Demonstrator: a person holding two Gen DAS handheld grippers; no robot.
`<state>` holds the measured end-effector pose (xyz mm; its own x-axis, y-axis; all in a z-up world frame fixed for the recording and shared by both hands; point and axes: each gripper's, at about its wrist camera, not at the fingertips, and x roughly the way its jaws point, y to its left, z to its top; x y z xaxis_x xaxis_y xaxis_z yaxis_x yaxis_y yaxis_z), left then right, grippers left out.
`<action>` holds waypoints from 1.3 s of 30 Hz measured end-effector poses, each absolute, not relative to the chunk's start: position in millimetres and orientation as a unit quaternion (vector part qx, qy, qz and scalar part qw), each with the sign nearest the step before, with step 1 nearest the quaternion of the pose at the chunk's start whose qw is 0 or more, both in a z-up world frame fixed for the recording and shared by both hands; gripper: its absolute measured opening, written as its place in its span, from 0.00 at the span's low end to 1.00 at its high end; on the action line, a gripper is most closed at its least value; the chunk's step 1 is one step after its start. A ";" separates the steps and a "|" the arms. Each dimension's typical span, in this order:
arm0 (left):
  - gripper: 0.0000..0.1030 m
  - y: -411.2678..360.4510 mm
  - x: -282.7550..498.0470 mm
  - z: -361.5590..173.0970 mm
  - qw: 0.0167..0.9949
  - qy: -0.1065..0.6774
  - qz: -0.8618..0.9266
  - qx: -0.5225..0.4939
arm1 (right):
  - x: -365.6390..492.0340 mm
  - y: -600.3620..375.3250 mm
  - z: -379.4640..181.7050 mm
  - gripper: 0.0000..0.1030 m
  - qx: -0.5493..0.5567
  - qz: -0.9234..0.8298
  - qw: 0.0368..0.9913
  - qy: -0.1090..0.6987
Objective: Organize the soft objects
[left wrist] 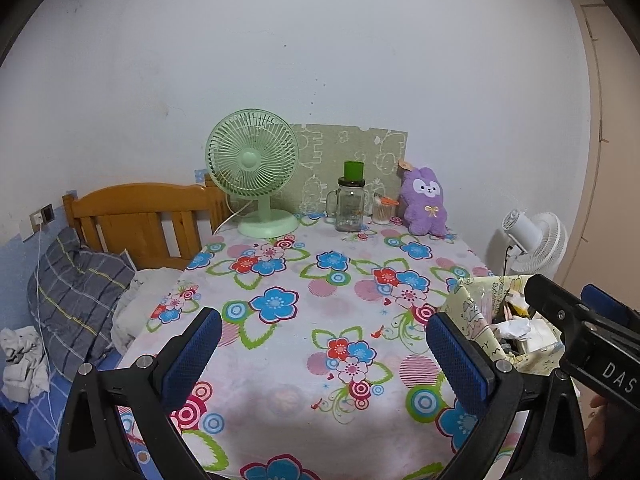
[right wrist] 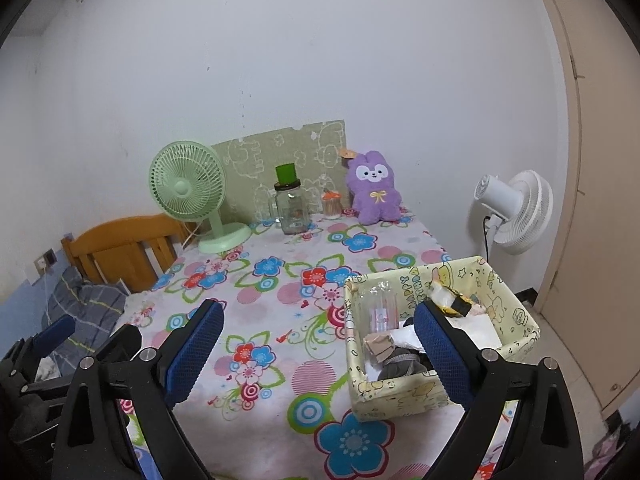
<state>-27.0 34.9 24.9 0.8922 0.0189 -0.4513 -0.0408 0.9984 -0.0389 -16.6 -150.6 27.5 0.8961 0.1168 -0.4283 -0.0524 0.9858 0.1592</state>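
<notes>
A purple plush bunny (left wrist: 425, 201) sits upright at the far edge of the flowered table (left wrist: 320, 280), against the wall; it also shows in the right wrist view (right wrist: 374, 189). A yellow patterned box (right wrist: 436, 394) holding a plastic bottle, papers and dark cloth stands at the table's front right; its corner shows in the left wrist view (left wrist: 476, 308). My left gripper (left wrist: 322, 340) is open and empty above the near table. My right gripper (right wrist: 318, 334) is open and empty, its right finger over the box.
A green desk fan (left wrist: 256, 172), a glass jar with green lid (left wrist: 351, 204) and a small toothpick jar (left wrist: 382, 211) stand at the back. A white floor fan (right wrist: 516, 212) is right of the table. A wooden bed (left wrist: 140, 224) with grey pillow lies left.
</notes>
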 end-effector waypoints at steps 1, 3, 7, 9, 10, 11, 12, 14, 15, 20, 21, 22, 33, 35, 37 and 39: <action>1.00 34.7 -26.6 25.1 0.972 0.232 0.015 -0.024 | -16.7 -150.6 27.7 0.96 0.071 0.043 0.971 0.223; 1.00 34.0 -26.4 25.3 0.972 0.232 0.014 -0.024 | -17.2 -150.7 27.7 0.96 0.072 0.043 0.971 0.223; 1.00 31.8 -25.2 25.1 0.972 0.232 0.013 -0.023 | -17.9 -151.3 27.9 0.96 0.071 0.044 0.971 0.223; 1.00 32.0 -25.2 25.0 0.972 0.232 0.012 -0.024 | -18.1 -151.6 28.2 0.96 0.071 0.044 0.971 0.222; 1.00 31.9 -24.8 24.9 0.972 0.234 0.011 -0.026 | -18.1 -151.1 27.9 0.96 0.070 0.043 0.971 0.222; 1.00 31.7 -24.2 24.8 0.972 0.235 0.010 -0.028 | -18.3 -151.2 28.2 0.96 0.069 0.043 0.972 0.222; 1.00 31.4 -23.7 25.0 0.971 0.236 0.009 -0.029 | -18.5 -151.1 28.4 0.96 0.067 0.043 0.972 0.222; 1.00 31.4 -22.7 25.3 0.971 0.237 0.010 -0.030 | -18.8 -151.3 29.0 0.96 0.065 0.044 0.972 0.221; 1.00 31.4 -22.5 25.3 0.971 0.237 0.011 -0.030 | -19.0 -151.8 29.2 0.96 0.065 0.043 0.972 0.221; 1.00 30.7 -23.6 25.4 0.971 0.235 0.013 -0.028 | -18.8 -152.6 30.0 0.96 0.065 0.042 0.972 0.221; 1.00 30.8 -23.7 25.4 0.971 0.235 0.013 -0.028 | -17.9 -152.6 30.9 0.96 0.065 0.041 0.972 0.222; 1.00 30.4 -24.2 25.4 0.971 0.235 0.013 -0.029 | -17.9 -152.8 31.1 0.96 0.063 0.040 0.972 0.222; 1.00 31.9 -23.8 25.1 0.971 0.238 0.016 -0.029 | -15.7 -153.9 30.9 0.96 0.058 0.033 0.973 0.222; 1.00 32.4 -23.4 25.5 0.971 0.238 0.016 -0.032 | -15.0 -154.0 30.2 0.96 0.055 0.030 0.973 0.222; 1.00 32.8 -23.6 26.2 0.971 0.238 0.016 -0.033 | -13.8 -153.0 29.1 0.96 0.050 0.029 0.973 0.224; 1.00 32.8 -21.9 26.1 0.971 0.238 0.015 -0.033 | -12.8 -152.5 28.0 0.96 0.048 0.028 0.973 0.226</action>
<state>-21.9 32.8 26.1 0.8862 0.0132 -0.4631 -0.0446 0.9974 -0.0567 -12.8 -152.5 28.0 0.8967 0.0761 -0.4361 -0.0332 0.9939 0.1052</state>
